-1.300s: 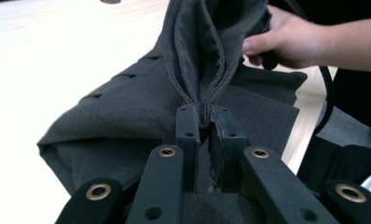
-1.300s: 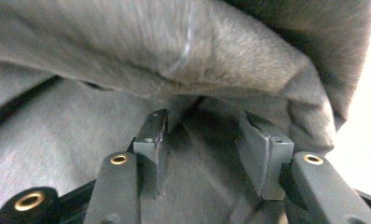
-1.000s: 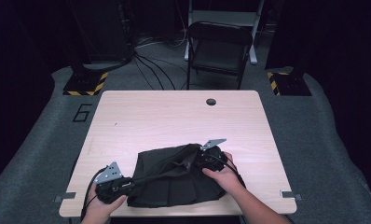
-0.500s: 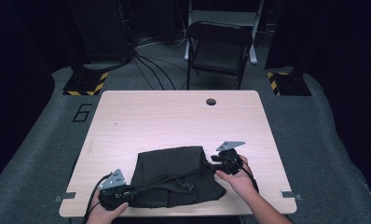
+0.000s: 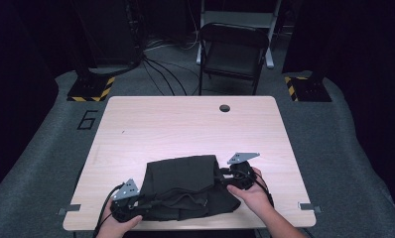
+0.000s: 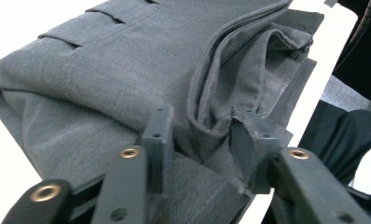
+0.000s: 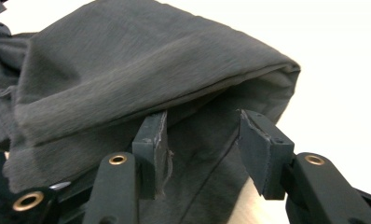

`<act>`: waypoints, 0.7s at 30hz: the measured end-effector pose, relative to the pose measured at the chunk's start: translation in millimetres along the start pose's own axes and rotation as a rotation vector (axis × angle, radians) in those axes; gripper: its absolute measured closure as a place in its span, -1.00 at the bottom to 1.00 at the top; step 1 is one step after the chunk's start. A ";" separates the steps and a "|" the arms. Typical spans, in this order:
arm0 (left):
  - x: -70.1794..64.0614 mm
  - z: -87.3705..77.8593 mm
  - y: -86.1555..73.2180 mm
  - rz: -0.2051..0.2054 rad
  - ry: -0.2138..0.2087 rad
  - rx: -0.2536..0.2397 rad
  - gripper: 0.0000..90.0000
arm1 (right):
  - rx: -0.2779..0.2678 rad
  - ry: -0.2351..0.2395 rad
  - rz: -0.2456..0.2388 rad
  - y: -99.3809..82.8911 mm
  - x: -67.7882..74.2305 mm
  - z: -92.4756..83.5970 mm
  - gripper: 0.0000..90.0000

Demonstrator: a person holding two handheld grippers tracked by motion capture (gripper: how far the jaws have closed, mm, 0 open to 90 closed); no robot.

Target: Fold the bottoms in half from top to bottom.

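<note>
Since a second earlier, the right gripper (image 5: 224,174) had drawn out from over the middle of the folded dark garment (image 5: 185,186) to its right edge, and the cloth lay flatter and squarer on the surface (image 5: 185,124). Meanwhile the left gripper (image 5: 142,204), which stayed at the garment's near left corner, had just been opening its fingers, with a fold of fabric between them.

At the left of the high view, the left gripper lay low by the front edge of the surface, its grey three-cornered plate (image 5: 126,189) just beside the cloth and a hand (image 5: 118,225) behind it. In the left gripper view its fingers (image 6: 158,140) stood at a middling gap; a ridge of grey fabric (image 6: 127,70) rose between them, and I could not tell whether the pads pressed on it.

The garment sat in the near half of the surface, between the two grippers, folded into a thick stack with layered edges showing.

At the right, the right gripper met the garment's right side, held by a hand (image 5: 252,193), its plate (image 5: 242,157) tilted up. In the right gripper view its fingers (image 7: 151,144) stood moderately apart, reaching under the overhanging top layer, with lower fabric (image 7: 127,70) lying between them and a gap visible beside the right-hand finger.
</note>
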State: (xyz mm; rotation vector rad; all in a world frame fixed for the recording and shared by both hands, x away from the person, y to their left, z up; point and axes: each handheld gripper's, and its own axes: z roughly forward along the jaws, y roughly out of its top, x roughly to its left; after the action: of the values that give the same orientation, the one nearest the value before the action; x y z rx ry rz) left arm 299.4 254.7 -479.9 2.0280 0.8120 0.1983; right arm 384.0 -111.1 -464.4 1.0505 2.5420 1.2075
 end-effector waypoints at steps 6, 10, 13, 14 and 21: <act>3.2 -1.9 5.4 -0.007 -0.018 -0.008 0.78 | 0.049 0.007 -0.031 -6.8 8.4 11.7 0.17; -2.7 -8.8 8.9 0.043 -0.013 -0.011 0.81 | 0.064 -0.007 -0.032 -14.1 6.1 22.6 0.19; -5.2 -14.6 10.5 0.047 -0.011 -0.023 0.82 | 0.082 -0.026 -0.027 -17.8 4.2 29.5 0.21; -6.1 -16.1 10.6 0.033 -0.014 -0.028 0.82 | 0.094 -0.029 -0.026 -18.3 3.9 30.5 0.22; -8.2 -29.0 12.9 0.031 -0.006 -0.067 0.82 | 0.086 -0.106 -0.047 -28.2 7.4 39.5 0.37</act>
State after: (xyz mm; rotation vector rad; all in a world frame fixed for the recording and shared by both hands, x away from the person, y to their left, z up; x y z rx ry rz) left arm 286.6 265.1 -451.6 1.9781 0.7606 0.2340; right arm 379.1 -93.7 -510.1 1.0366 2.5416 1.0113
